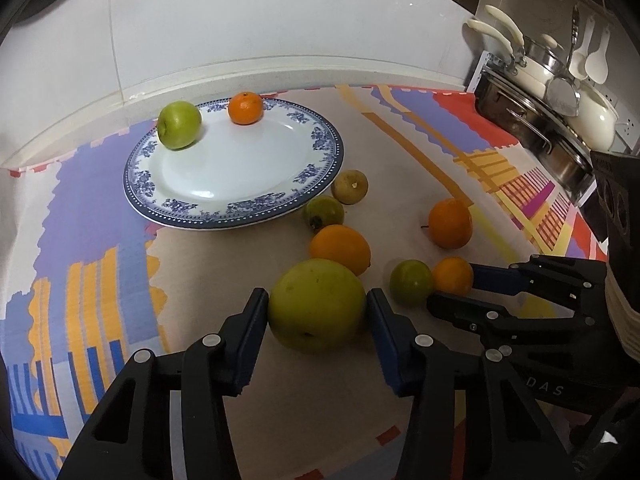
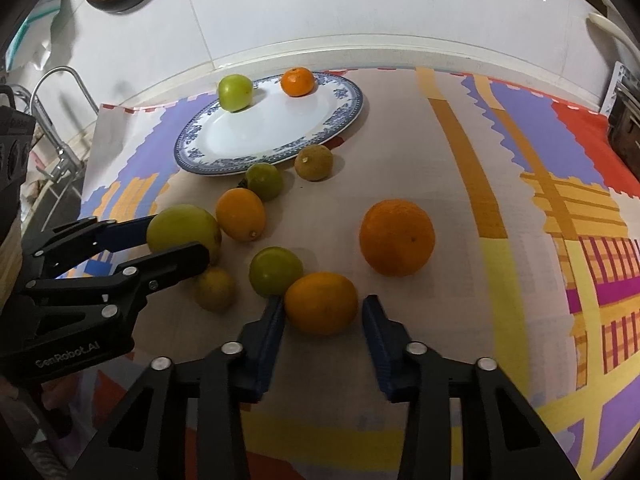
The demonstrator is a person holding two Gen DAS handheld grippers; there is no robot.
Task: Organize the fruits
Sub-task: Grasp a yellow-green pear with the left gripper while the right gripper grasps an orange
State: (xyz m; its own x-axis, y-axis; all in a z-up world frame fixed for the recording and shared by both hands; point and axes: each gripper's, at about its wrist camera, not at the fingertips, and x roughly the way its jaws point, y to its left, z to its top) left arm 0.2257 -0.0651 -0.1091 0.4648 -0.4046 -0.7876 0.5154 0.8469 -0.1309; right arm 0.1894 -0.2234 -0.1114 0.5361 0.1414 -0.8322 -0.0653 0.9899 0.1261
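Note:
A blue-rimmed white plate (image 1: 180,210) (image 2: 192,156) holds a green apple (image 1: 179,124) (image 2: 235,92) and a small orange (image 1: 245,108) (image 2: 297,82). Several loose fruits lie on the mat in front of it. My left gripper (image 1: 316,304) (image 2: 178,236) is open, its fingers on either side of a large yellow-green fruit (image 1: 316,306) (image 2: 180,226). My right gripper (image 2: 323,308) (image 1: 452,286) is open around a small orange fruit (image 2: 321,303) (image 1: 453,275), left pad close to it, right pad apart. A small green fruit (image 2: 276,271) (image 1: 411,282) lies beside it.
A big orange (image 2: 397,237) (image 1: 450,223), another orange (image 1: 340,249) (image 2: 241,214), a green fruit (image 1: 324,212) (image 2: 264,181), a brownish fruit (image 1: 350,186) (image 2: 314,162) and a yellowish fruit (image 2: 215,289) lie nearby. Pots (image 1: 560,92) stand at right, a sink tap (image 2: 60,92) at left.

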